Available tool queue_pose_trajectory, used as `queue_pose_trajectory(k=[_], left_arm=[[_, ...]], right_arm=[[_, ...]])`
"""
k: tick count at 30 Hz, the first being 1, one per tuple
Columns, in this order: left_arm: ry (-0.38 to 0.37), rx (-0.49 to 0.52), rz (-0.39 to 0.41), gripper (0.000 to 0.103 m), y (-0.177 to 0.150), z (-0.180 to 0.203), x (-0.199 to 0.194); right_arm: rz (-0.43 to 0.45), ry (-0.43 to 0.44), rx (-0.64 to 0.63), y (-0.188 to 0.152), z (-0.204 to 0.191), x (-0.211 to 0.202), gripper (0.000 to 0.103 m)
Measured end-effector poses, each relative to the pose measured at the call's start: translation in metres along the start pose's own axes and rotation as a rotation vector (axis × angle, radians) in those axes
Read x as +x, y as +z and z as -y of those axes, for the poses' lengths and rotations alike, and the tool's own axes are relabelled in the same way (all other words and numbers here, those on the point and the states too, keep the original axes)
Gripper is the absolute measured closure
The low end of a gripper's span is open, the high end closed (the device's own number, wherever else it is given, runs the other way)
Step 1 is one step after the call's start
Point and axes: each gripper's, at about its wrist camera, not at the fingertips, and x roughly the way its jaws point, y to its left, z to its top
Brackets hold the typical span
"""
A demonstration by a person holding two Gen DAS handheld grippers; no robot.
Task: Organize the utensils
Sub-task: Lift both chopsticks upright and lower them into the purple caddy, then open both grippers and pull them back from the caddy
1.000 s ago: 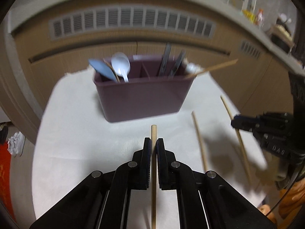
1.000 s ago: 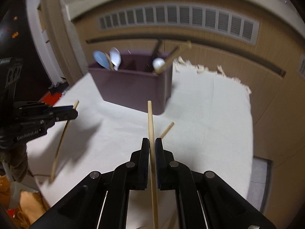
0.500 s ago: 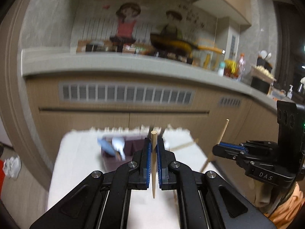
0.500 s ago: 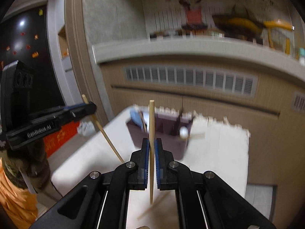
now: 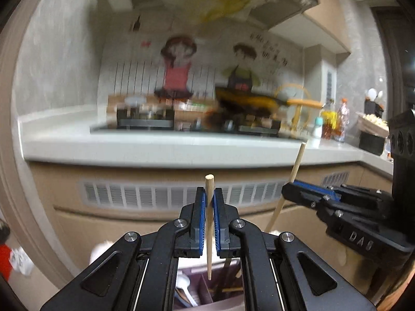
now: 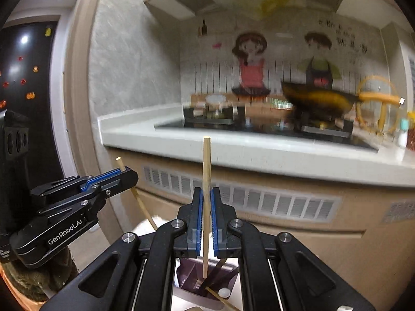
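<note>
My left gripper (image 5: 209, 194) is shut on a wooden chopstick (image 5: 209, 184) that stands upright between its blue pads. Its lower tip hangs over the purple utensil holder (image 5: 207, 294) at the bottom edge, which holds a white spoon (image 5: 184, 285) and dark utensils. My right gripper (image 6: 206, 194) is shut on a second upright chopstick (image 6: 206, 160) above the same holder (image 6: 190, 283). Each gripper shows in the other's view: the right gripper (image 5: 288, 194) with its tilted chopstick (image 5: 297, 165), and the left gripper (image 6: 131, 175) with its chopstick (image 6: 141, 204).
A grey kitchen counter (image 5: 160, 147) with a stove (image 6: 215, 119) and a wok (image 6: 319, 103) runs across behind. Below it are beige cabinets with a vent grille (image 5: 145, 197). Bottles (image 5: 329, 124) stand at the right. A corner of white cloth (image 6: 145, 229) shows under the holder.
Both grippers have risen off the cloth with their chopsticks and tipped upward. The holder has dropped from mid-frame to the bottom edge, and the counter and wall now fill the views.
</note>
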Motion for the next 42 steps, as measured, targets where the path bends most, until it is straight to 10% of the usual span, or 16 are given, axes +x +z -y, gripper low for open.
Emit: queue_pose_trajectory(k=[8, 12, 24, 42], left_arm=[[0.064, -0.042, -0.262, 0.092, -0.091, -0.023, 0.079], [0.099, -0.046, -0.308, 0.063, -0.119, -0.026, 0.088], [0.163, -0.004, -0.282, 0.042, -0.141, -0.017, 0.047], [0.242, -0.065, -0.093, 0.000, -0.217, 0.036, -0.142]], right_arm=[[-0.315, 0.021, 0.024, -0.081, 0.006, 0.090, 0.086], [-0.362, 0.002, 0.017, -0.106, 0.004, 0.099, 0.070], [-0.324, -0.024, -0.005, -0.134, -0.009, 0.060, 0.045], [-0.147, -0.223, 0.110, -0.223, -0.022, -0.114, 0.005]])
